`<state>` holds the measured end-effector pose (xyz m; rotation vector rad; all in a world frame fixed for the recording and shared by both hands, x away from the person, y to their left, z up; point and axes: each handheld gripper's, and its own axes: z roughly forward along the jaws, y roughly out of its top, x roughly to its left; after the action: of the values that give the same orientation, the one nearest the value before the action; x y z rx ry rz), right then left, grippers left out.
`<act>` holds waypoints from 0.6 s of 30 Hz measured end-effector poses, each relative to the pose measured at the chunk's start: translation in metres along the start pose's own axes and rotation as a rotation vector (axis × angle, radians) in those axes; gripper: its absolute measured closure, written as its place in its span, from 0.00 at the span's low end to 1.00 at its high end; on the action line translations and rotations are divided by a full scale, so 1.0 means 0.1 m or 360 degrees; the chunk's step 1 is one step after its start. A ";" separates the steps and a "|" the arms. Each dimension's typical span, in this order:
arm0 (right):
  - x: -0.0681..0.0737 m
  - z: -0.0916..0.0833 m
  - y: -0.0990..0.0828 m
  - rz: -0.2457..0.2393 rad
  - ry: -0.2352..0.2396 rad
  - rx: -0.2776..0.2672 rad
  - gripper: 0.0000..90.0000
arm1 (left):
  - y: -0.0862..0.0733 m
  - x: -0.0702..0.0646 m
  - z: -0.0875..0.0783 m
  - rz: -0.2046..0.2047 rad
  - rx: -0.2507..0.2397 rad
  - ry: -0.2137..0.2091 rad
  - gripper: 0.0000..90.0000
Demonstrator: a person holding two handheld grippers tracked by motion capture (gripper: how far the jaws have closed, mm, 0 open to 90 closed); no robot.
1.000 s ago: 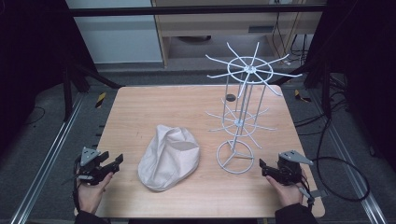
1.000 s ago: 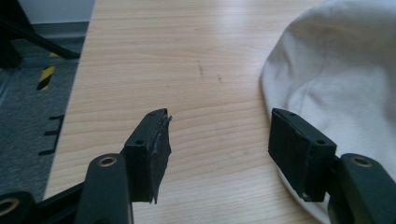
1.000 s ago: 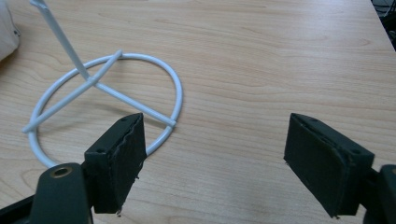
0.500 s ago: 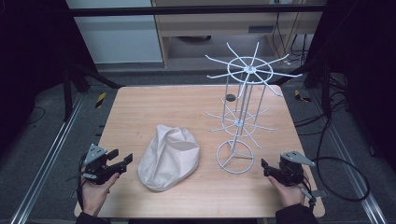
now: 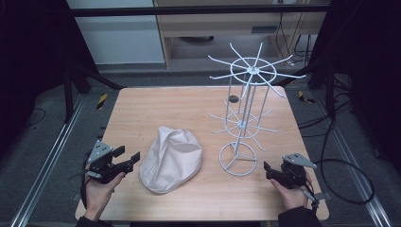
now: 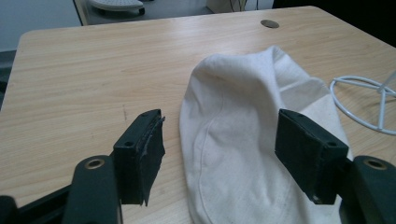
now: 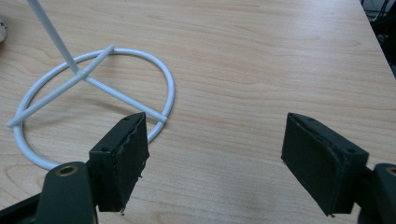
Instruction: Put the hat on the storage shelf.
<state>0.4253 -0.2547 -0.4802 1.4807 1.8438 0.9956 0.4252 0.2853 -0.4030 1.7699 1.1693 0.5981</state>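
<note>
The cap (image 5: 171, 158) lies just ahead of the left gripper (image 5: 130, 156), whose empty jaws have just been opening wide; the right gripper (image 5: 267, 170), also spread, is farther away.

Both hand-held units are showing matte black bodies: the left gripper (image 5: 126, 158) is carrying a grey three-cornered plate on top w/ a thin black cable trailing below, and the right gripper (image 5: 267, 170) is wearing the same plate, w/ a thicker black cable looping off over the floor. Up close, each jaw is ending in a rectangular black block w/ small screw holes, faced w/ a black pad (frayed at the edges), and brass-coloured eyelets are sitting in the arms behind. Dark sleeves are covering both wrists.
</note>
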 end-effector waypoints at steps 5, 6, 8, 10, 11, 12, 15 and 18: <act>-0.01 -0.02 -0.02 0.0005 -0.0013 0.0003 0.26 | 0.07 -0.08 -0.02 0.0030 0.0013 -0.0025 0.35; 0.00 -0.03 -0.03 0.0008 -0.0014 0.0002 0.26 | 0.08 -0.09 -0.02 0.0037 0.0016 -0.0029 0.35; 0.00 -0.03 -0.03 0.0005 -0.0014 0.0003 0.26 | 0.09 -0.10 -0.02 0.0045 0.0016 -0.0030 0.35; 0.00 -0.03 -0.03 0.0001 -0.0007 0.0009 0.26 | 0.11 -0.12 -0.01 0.0055 0.0020 -0.0039 0.35; -0.01 -0.03 -0.03 -0.0002 -0.0005 0.0009 0.26 | 0.14 -0.14 0.00 0.0063 0.0022 -0.0041 0.35; -0.01 -0.03 -0.03 -0.0002 -0.0005 0.0009 0.26 | 0.14 -0.14 0.00 0.0063 0.0022 -0.0041 0.35; -0.01 -0.02 -0.03 0.0000 0.0000 0.0011 0.27 | 0.19 -0.17 0.05 0.0075 0.0024 -0.0053 0.35; 0.00 -0.02 -0.03 -0.0009 0.0007 0.0015 0.27 | 0.22 -0.18 0.07 0.0079 0.0027 -0.0056 0.35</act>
<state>0.4220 -0.2558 -0.4818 1.4790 1.8574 0.9891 0.4325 0.2630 -0.3858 1.8214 1.1118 0.5855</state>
